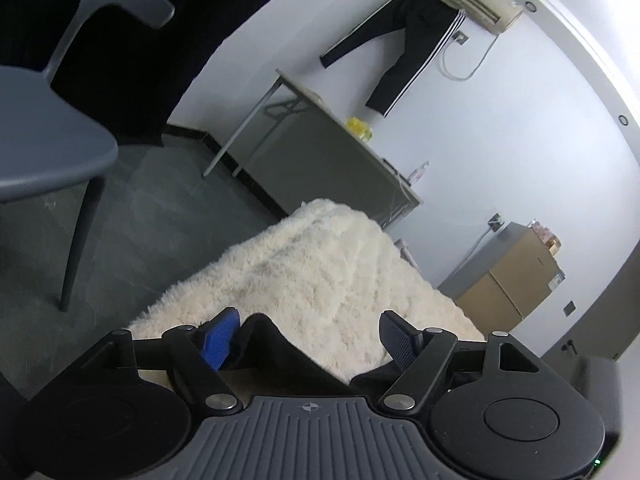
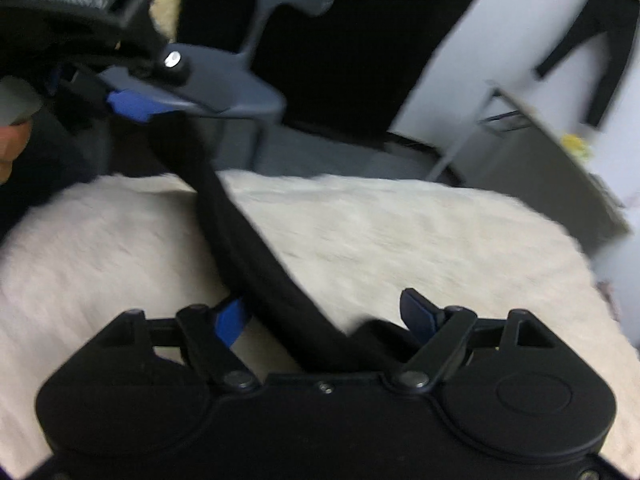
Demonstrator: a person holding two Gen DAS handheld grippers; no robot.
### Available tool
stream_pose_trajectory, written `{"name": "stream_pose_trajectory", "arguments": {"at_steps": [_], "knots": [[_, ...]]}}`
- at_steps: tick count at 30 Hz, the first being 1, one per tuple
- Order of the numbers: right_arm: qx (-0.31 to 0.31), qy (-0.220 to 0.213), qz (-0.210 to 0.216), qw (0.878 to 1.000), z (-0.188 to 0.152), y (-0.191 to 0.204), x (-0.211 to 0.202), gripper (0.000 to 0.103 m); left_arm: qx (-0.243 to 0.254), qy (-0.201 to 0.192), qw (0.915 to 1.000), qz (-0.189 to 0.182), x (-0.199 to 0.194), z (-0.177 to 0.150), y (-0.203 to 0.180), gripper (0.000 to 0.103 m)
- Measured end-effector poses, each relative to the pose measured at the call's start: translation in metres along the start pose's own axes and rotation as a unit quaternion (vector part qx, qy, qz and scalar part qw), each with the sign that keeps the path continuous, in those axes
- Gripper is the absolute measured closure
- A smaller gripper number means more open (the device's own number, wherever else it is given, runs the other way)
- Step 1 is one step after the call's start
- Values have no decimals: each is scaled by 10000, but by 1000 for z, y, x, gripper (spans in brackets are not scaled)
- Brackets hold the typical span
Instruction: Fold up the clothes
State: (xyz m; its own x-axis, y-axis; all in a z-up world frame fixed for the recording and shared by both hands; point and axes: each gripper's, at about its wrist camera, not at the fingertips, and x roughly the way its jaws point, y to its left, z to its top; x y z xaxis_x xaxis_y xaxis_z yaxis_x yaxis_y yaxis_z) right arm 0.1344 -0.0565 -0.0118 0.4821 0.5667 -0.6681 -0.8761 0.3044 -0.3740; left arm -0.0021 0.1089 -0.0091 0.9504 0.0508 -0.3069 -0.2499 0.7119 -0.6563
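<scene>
A black garment (image 1: 280, 356) fills the gap between the pads of my left gripper (image 1: 308, 316), which is shut on a thick bunch of it above the cream fluffy rug (image 1: 320, 264). In the right wrist view, which is motion-blurred, the same garment (image 2: 240, 232) runs as a dark band from the left gripper's blue pad (image 2: 132, 106) at upper left, across the rug (image 2: 400, 232), into my right gripper (image 2: 324, 304). The right gripper's jaws stand wide, with bunched black cloth spanning from one pad to the other.
A grey plastic chair (image 1: 48, 136) stands left of the rug, right behind the left gripper (image 2: 224, 92). A desk (image 1: 320, 148) lines the far wall, with black striped trousers (image 1: 408, 40) hanging above it. A cardboard box (image 1: 516, 280) sits at right. A hand (image 2: 12, 148) shows at the left edge.
</scene>
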Motion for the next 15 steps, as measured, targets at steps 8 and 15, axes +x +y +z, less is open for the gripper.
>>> {"name": "stream_pose_trajectory", "arguments": {"at_steps": [8,15], "knots": [[906,58,792,9927,20,-17,18,97,-101,-39,9999,-94,-8,2,4,31],[1326,-1100,-143,9849,72,-100,-49,97,-124,-1,9998,-146,-6,2,4,31]]}}
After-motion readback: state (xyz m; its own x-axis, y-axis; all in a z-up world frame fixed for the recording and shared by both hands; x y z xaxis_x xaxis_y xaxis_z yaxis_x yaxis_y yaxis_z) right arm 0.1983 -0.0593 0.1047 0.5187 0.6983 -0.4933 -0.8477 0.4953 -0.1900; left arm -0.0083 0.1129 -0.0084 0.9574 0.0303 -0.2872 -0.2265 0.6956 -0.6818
